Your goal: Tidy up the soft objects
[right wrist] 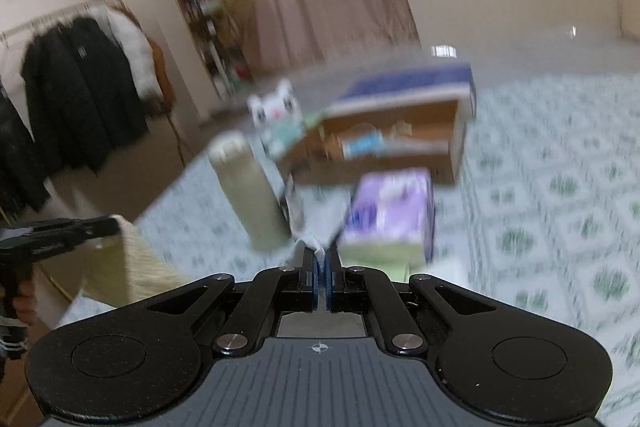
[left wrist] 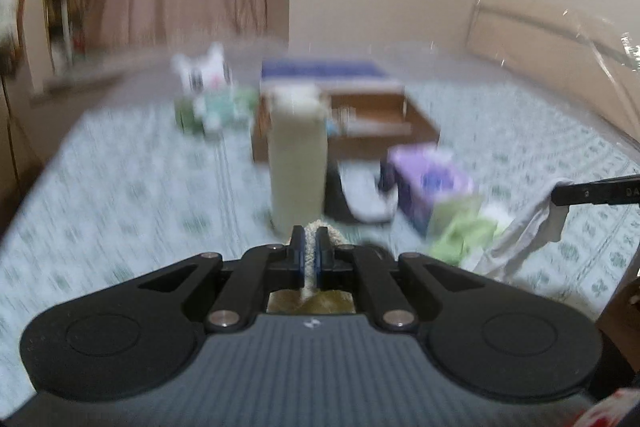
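Two cloths are held aloft over the bed (left wrist: 120, 163): left claw (left wrist: 309, 251) closed on a cream knit (right wrist: 132, 259), right claw (right wrist: 322, 269) closed on a grey garment (left wrist: 520, 231); carrying is judged under way, placement in the cardboard box (right wrist: 400, 143) next.

Purple box (left wrist: 430, 183), seemingly green-patterned bedspread (left wrist: 120, 187)
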`<act>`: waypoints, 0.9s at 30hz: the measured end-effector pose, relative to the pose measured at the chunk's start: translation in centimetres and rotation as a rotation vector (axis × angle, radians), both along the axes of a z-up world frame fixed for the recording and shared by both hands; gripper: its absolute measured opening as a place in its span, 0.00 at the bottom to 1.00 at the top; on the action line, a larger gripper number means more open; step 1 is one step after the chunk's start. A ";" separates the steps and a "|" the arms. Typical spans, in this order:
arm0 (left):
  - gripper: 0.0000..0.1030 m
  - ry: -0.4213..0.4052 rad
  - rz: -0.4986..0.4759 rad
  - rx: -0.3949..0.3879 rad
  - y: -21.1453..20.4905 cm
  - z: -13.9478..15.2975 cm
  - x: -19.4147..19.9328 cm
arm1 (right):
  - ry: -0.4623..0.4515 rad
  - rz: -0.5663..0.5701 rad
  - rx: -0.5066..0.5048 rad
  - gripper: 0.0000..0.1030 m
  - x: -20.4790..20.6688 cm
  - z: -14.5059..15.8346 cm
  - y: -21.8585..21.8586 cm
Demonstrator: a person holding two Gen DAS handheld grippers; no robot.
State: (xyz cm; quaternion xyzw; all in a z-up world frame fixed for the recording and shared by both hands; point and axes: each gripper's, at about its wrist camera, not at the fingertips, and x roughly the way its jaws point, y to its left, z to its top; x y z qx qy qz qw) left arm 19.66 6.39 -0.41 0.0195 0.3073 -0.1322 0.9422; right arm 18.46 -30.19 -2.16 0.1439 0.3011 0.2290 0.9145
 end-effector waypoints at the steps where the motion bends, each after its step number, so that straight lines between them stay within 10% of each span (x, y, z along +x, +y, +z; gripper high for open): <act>1: 0.04 0.031 0.013 -0.008 -0.1 -1.3 0.3 | 0.020 0.008 -0.006 0.03 0.2 -0.9 0.3; 16: 0.13 0.143 0.065 0.044 -2.0 -8.2 1.1 | 0.170 0.062 -0.131 0.04 3.3 -11.0 7.5; 20: 0.50 0.061 0.065 0.090 -1.7 -6.2 -0.1 | 0.147 0.075 -0.136 0.06 2.6 -10.3 7.3; 27: 0.72 0.103 0.082 0.190 0.3 -8.1 1.4 | 0.054 0.068 -0.172 0.57 1.3 -8.8 7.6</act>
